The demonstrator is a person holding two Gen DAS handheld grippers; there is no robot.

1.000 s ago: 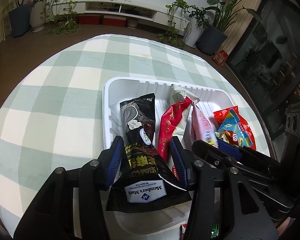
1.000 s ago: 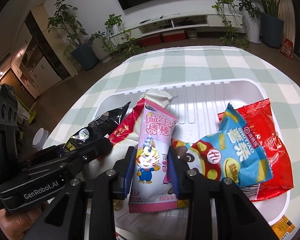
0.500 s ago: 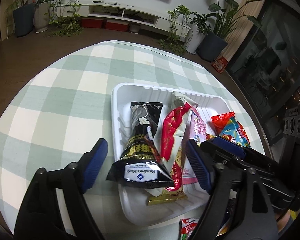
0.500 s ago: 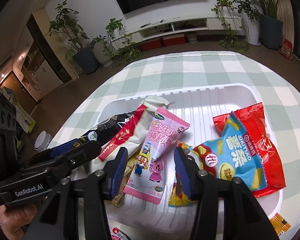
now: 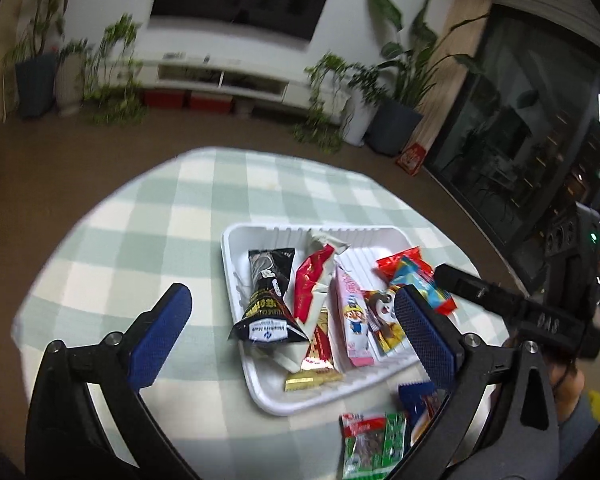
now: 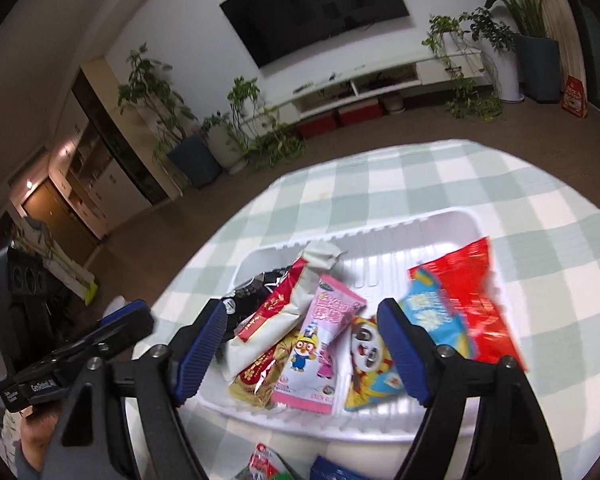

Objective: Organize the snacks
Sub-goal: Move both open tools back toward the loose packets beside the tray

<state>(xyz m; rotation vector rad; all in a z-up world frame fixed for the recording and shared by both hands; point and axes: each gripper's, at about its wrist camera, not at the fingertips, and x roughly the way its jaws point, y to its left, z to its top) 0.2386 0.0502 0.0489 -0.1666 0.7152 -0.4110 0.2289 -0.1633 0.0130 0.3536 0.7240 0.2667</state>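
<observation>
Tablecloth (image 5: 148, 216) green-checked, living-room backdrop

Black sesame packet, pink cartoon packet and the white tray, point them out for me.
black sesame packet (image 5: 266, 306), left wrist view, on its printed middle.
pink cartoon packet (image 6: 319, 344), right wrist view, on its front face.
white tray (image 5: 229, 280), left wrist view, on its left wall.

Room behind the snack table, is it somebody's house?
Most likely a home living room: a big dark TV hangs on the wall above a low white TV cabinet, with potted plants on the floor around it.
</observation>
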